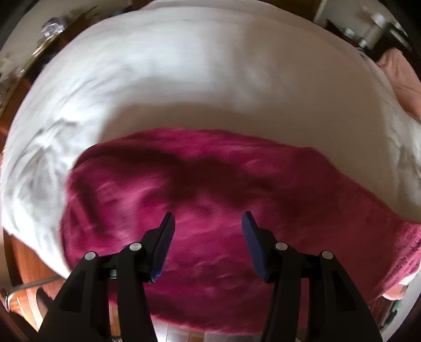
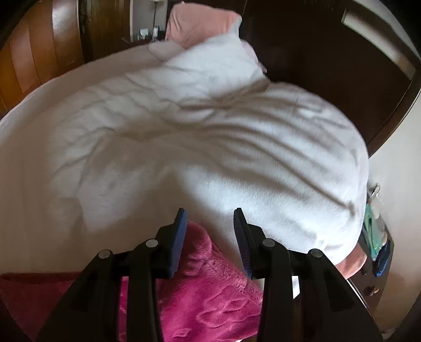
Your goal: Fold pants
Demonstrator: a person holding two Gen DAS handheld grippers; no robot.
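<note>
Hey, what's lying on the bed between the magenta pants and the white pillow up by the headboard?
Nothing but bare, wrinkled white bedsheet lies between the magenta pants and the white pillow; the right wrist view shows it.

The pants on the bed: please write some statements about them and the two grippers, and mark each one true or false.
1. The pants are blue. False: they are magenta.
2. The pants lie on a white sheet. True.
3. The left gripper is shut on the pants. False: its jaws stand open above the cloth.
4. The right gripper is open. True.
5. A pink pillow lies at the far end of the bed. True.
</note>
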